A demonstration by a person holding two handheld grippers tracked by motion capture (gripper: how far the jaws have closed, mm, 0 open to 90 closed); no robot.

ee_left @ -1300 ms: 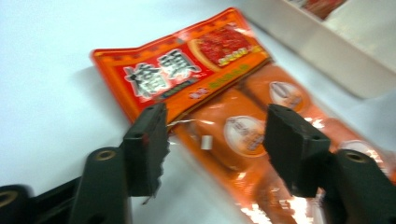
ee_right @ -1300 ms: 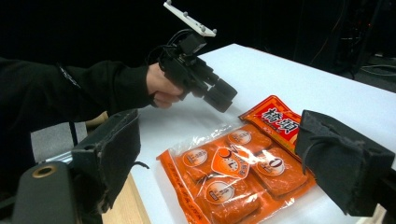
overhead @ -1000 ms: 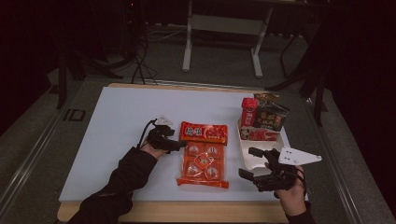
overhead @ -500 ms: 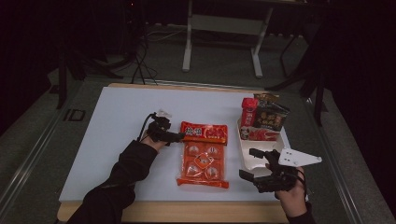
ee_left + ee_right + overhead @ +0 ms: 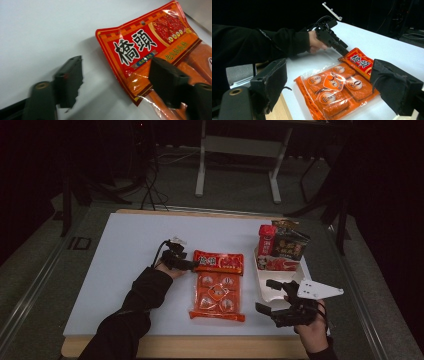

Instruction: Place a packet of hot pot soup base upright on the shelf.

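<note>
High view: red-orange packet [image 5: 218,284] lies flat mid-table; left gripper [image 5: 188,265] at its top-left corner, jaws just been closing.
Left gripper view: jaws straddle corner, not pinching.
Right gripper view: right gripper [image 5: 329,87] released, empty.
Risk: thin film slips out.

Left claw [image 5: 192,265] at orange packet [image 5: 218,284], right claw [image 5: 269,296] open

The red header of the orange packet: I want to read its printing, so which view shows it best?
The left gripper view: the red header lies close and sharp, its large characters legible. The high view shows it small, as a red band. The right gripper view shows it obliquely, partly behind that gripper's jaw.
</note>
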